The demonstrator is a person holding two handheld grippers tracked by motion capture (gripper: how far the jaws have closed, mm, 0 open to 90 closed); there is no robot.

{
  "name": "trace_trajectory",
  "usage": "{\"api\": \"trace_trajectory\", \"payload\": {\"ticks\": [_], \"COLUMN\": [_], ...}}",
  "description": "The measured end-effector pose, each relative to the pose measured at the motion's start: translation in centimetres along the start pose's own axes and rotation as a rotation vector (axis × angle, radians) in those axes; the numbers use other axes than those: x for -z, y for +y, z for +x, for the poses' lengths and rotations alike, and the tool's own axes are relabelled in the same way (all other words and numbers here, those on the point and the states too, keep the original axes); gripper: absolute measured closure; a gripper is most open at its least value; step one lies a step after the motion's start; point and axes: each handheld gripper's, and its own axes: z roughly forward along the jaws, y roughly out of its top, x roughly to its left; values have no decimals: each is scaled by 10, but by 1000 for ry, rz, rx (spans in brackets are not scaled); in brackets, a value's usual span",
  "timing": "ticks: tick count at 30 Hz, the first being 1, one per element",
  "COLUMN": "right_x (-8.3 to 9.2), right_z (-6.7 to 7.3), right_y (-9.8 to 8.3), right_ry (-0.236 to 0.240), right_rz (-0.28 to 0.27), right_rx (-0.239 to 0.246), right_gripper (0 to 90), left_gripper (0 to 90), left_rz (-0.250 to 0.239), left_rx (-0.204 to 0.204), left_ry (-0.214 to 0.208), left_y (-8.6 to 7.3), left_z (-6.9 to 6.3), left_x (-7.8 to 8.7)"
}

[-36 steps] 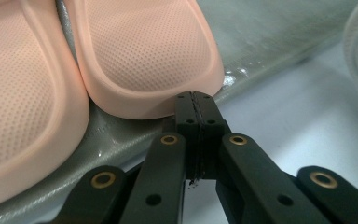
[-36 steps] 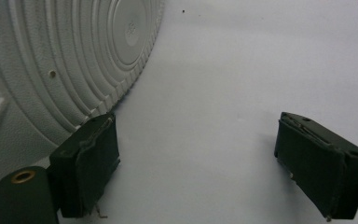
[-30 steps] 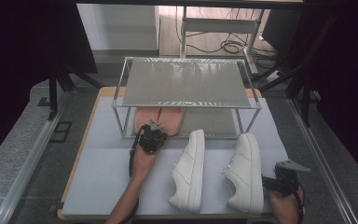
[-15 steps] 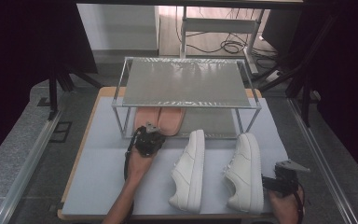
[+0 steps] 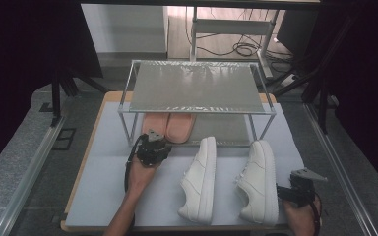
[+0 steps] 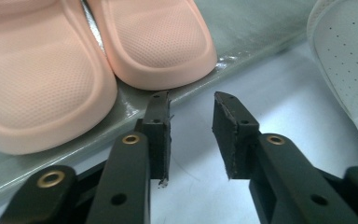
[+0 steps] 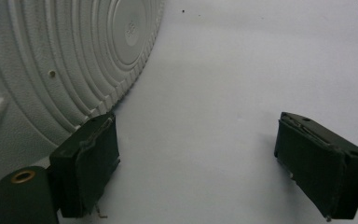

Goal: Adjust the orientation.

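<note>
I've just let my left gripper (image 6: 191, 105) spread its jaws and back off empty from the pink slippers (image 5: 168, 126) now parked on the rack's lower shelf (image 5: 226, 129), while my right gripper (image 7: 198, 158) waits wide open beside the right white sneaker (image 5: 260, 179).

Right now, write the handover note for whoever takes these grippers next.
Left gripper: jaws have just been opening, nothing between them, just in front of the pink slippers.
Right gripper: open, empty, beside the sole of the right white sneaker.
Slippers lie side by side on the lower shelf of the rack.
Both sneakers lie on their sides on the mat; left white sneaker is beside the right one.
Done: slippers shelved. Left, probably: both sneakers.
</note>
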Motion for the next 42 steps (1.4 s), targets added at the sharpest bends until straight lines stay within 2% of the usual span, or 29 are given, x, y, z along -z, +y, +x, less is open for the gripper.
{"api": "trace_trajectory", "payload": {"ticks": [9, 14, 21, 25, 30, 36, 37, 42], "right_x": [0, 0, 0, 0, 0, 0, 0, 0], "right_z": [0, 0, 0, 0, 0, 0, 0, 0], "right_y": [0, 0, 0, 0, 0, 0, 0, 0], "right_ry": [0, -1, -1, 0, 0, -3, -7, -8], "right_rz": [0, 0, -1, 1, 1, 1, 1, 0], "right_rx": [1, 1, 1, 2, 2, 3, 2, 2], "right_gripper": [138, 138, 139, 139, 139, 147, 148, 149], "left_gripper": [510, 393, 237, 194, 144, 130, 129, 123], "left_rz": [1, -10, -16, -9, 10, 11, 18, 49], "left_rx": [22, 34, 20, 25, 15, 14, 23, 21], "left_ry": [7, 14, -3, -9, 11, 29, 26, 45], "left_y": [-11, -17, -24, -33, -44, -59, -67, -79], "left_z": [8, 11, 11, 14, 17, 20, 22, 30], "left_x": [21, 36, 54, 63, 73, 81, 83, 86]}}
